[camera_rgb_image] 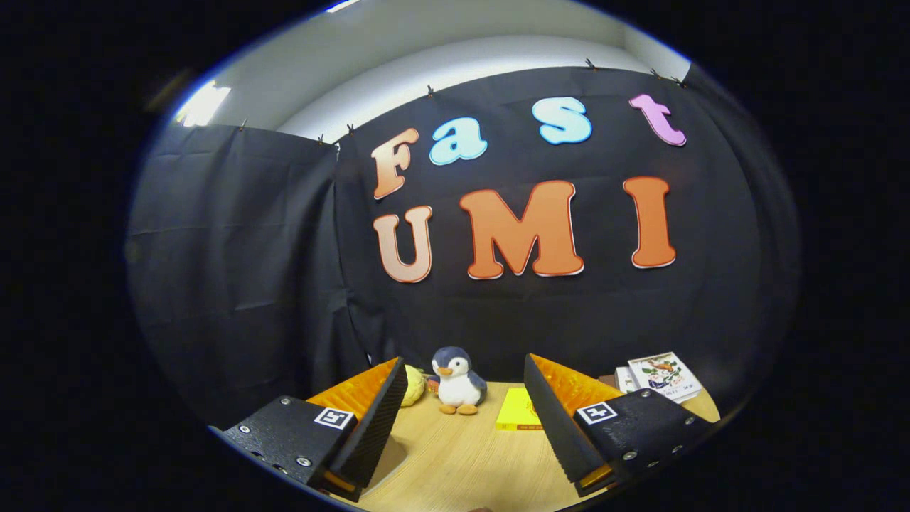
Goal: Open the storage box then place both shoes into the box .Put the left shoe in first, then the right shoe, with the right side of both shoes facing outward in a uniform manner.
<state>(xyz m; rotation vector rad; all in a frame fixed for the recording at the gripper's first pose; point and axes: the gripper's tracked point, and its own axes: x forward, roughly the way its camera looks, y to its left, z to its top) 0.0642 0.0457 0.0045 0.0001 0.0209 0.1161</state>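
My gripper [466, 405] is held up above a light wooden table [455, 455], pointing at the black booth wall. Its two fingers stand wide apart and open, with nothing between them. Only the far strip of the table lies beyond the fingertips.
A plush penguin [457, 381] stands at the back of the table, just beyond the fingers. A yellow soft item [413, 385] lies beside the left finger. A flat yellow box [519, 410] rests by the right finger. Printed booklets [657, 377] lie at the far right.
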